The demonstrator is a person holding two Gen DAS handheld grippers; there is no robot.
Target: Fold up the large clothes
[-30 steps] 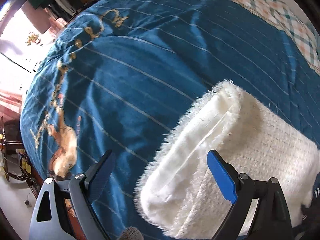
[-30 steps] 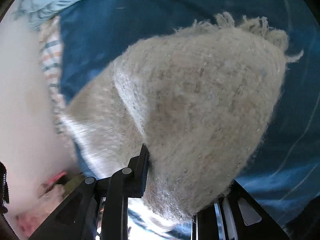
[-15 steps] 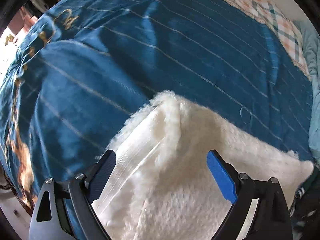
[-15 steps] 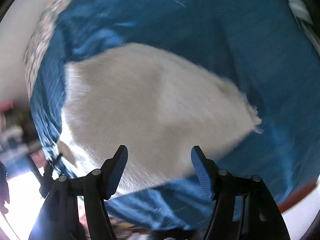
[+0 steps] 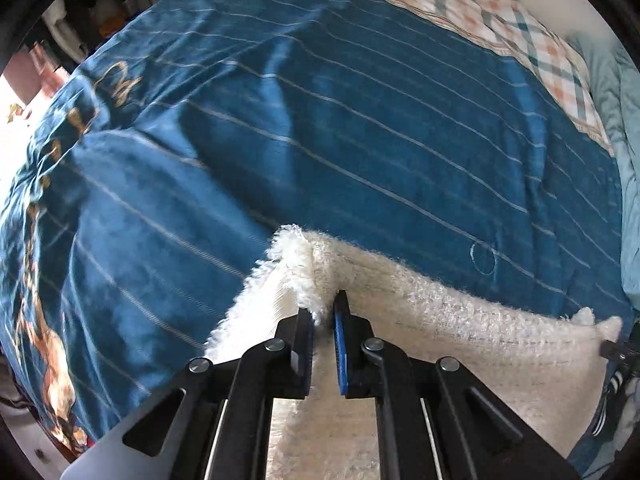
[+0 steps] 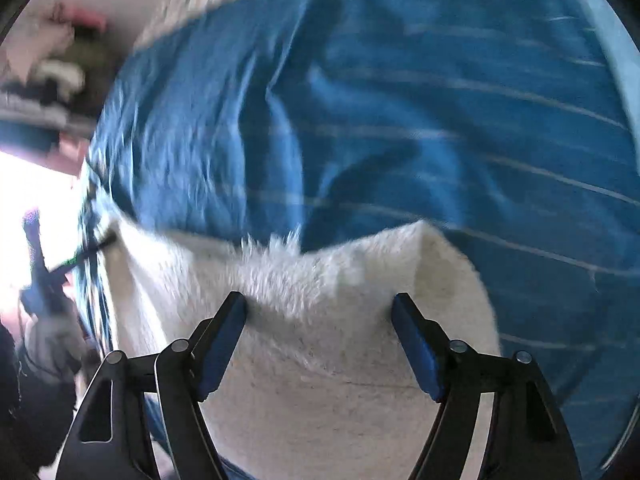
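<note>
Essentially, 1 fuzzy white garment lies partly folded on a blue striped bedspread, near the edge of the bed closest to both cameras. In the left wrist view, the left gripper has its 2 blue-padded fingers drawn nearly together, pinching a raised ridge of the fluffy fabric at the garment's left corner. From that pinch the garment's long axis runs off to the right, across the frame toward a pointed far corner, where a small dark part, probably the other tool, shows at the picture's edge. In the right wrist view, which is blurred, the right gripper has its 2 fingers spread wide apart, with the garment's furry edge sitting directly between them and touching or nearly touching both pads; the blur makes actual contact hard to confirm. The fabric lies straight ahead of these spread fingers and underneath them, so a plain closing would likely catch the edge without any sideways shift. A blurred shape at the left of this view appears to be the left tool at the garment's other end. A plaid sheet and a pale blue cloth lie along the far side of the bed, well apart from the garment. By judgement, the left side is already secured and the right side is the 1 that must close next, so that both ends can be carried together across the long axis.
</note>
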